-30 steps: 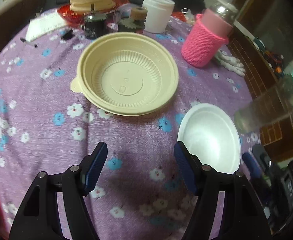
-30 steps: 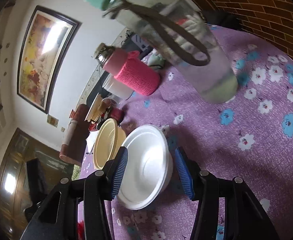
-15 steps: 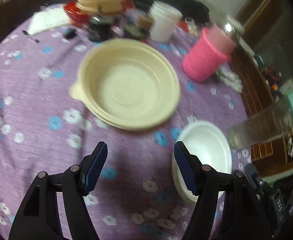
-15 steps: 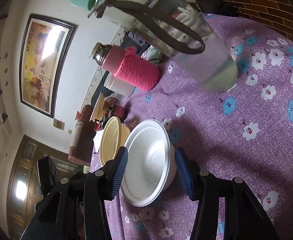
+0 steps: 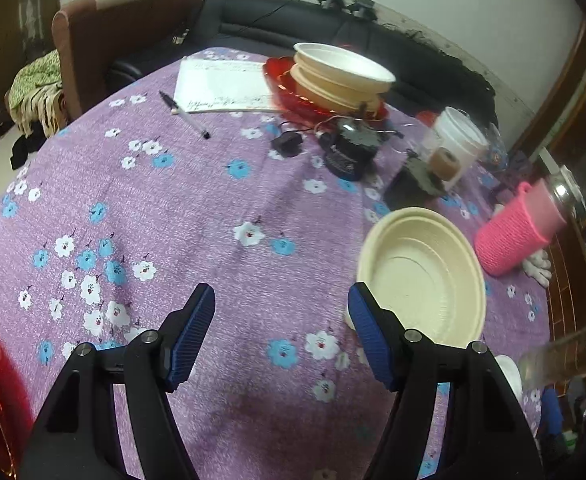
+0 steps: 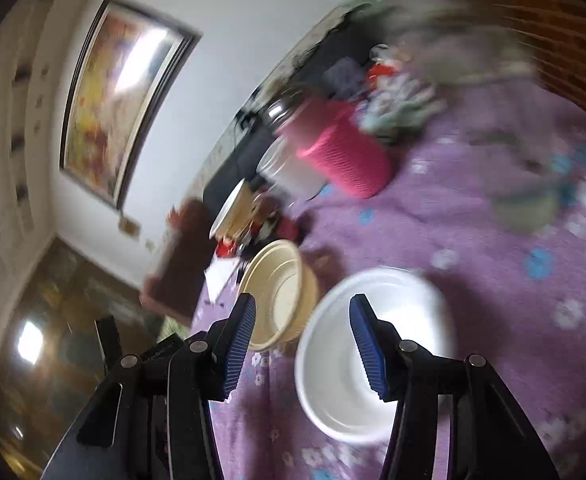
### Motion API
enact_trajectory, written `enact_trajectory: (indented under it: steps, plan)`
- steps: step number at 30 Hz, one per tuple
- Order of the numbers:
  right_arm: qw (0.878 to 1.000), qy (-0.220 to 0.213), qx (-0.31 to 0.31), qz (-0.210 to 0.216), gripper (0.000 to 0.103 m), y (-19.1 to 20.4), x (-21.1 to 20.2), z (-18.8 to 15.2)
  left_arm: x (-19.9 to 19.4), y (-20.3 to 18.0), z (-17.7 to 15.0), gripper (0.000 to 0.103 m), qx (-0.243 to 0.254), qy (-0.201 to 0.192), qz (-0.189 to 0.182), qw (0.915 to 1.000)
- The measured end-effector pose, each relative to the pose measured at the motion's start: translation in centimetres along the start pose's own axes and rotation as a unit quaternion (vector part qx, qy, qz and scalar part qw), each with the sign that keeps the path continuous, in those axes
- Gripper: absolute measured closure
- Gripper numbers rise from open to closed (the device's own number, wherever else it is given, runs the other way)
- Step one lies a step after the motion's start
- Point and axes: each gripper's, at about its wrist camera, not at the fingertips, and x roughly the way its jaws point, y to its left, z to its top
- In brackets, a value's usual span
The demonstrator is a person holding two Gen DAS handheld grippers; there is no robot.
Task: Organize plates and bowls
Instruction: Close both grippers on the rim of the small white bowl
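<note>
The left claw [image 5: 281, 334] is held released above the desk [image 5: 197, 216], nothing between its blue pads but purple flowered cloth. The right claw [image 6: 301, 346] is likewise seen parted in a blurred frame, its right pad overlapping the rim of a white bowl [image 6: 373, 344]; whether the pad touches the bowl cannot be told. Just beyond, a cream bowl [image 5: 423, 276] is set on the cloth beside a pink knitted bottle [image 5: 515, 232]. At the far edge, stacked bowls [image 5: 343, 76] are piled on a red tray [image 5: 289, 94].
</note>
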Motion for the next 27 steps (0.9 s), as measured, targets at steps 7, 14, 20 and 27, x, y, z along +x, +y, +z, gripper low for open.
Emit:
enact_trajectory:
  steps: [7, 14, 20, 27]
  plan:
    - [0.988, -0.079, -0.105, -0.077, 0.051, 3.6, -2.0, -0.4, -2.3, -3.5, -2.4, 0.032, 0.081, 0.017, -0.069, 0.9942]
    - [0.986, -0.014, -0.077, -0.145, 0.049, -1.9, -2.2, -0.3, -0.7, -8.7, -6.2, 0.031, 0.16, 0.076, -0.051, 0.9829]
    - [0.984, 0.043, -0.04, -0.17, 0.049, -3.9, -0.8, -0.6, -0.2, -10.2, -7.1, 0.031, 0.167, 0.083, -0.036, 0.9818]
    - [0.985, 0.102, 0.019, -0.138, 0.052, -6.1, 0.7, -1.3, 1.9, -11.4, -8.1, 0.031, 0.168, 0.117, -0.04, 0.978]
